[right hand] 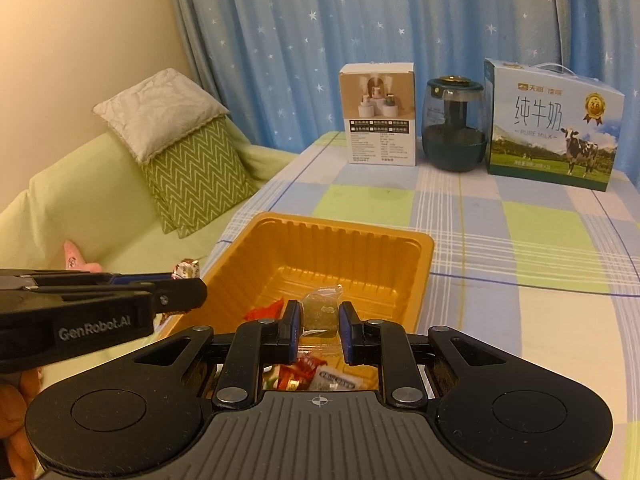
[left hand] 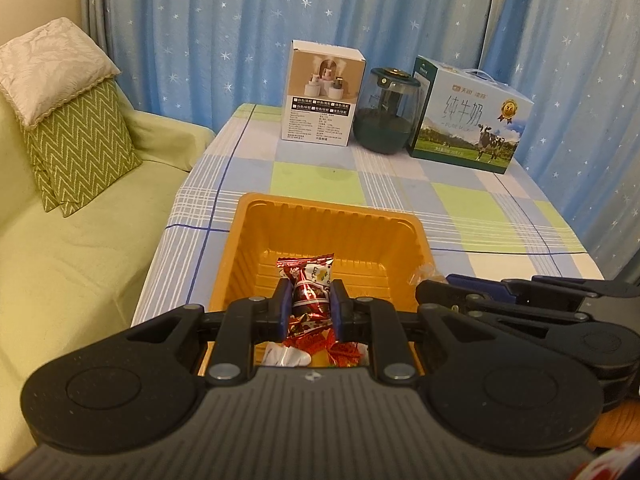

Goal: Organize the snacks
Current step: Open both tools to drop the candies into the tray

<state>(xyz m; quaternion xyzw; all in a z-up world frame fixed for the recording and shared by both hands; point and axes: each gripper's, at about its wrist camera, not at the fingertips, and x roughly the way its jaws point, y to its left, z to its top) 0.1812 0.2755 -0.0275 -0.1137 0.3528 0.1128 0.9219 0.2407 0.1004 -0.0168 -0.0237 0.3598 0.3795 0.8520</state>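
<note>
The left gripper (left hand: 310, 300) has its jaws closed most of the way on a red-and-white wrapped candy (left hand: 310, 288), pinched at its waist so the crimped top sticks out ahead of the fingertips. It hangs over the near part of an orange plastic tray (left hand: 332, 220), and more red and white wrapped snacks (left hand: 320, 348) lie below and behind the jaws.

The right gripper (right hand: 319, 322) sits just to the right, over the same tray (right hand: 344, 236). Its jaws are partly open, with a greenish clear-wrapped sweet (right hand: 320, 312) between them; whether the pads actually touch it I cannot tell. Red and white snack packets (right hand: 316, 376) lie beneath.

Well beyond both sets of jaws, on the checked tablecloth (right hand: 520, 280), stand a white product box (right hand: 378, 114), a dark glass humidifier (right hand: 454, 124) and a milk carton case (right hand: 554, 124).
</note>
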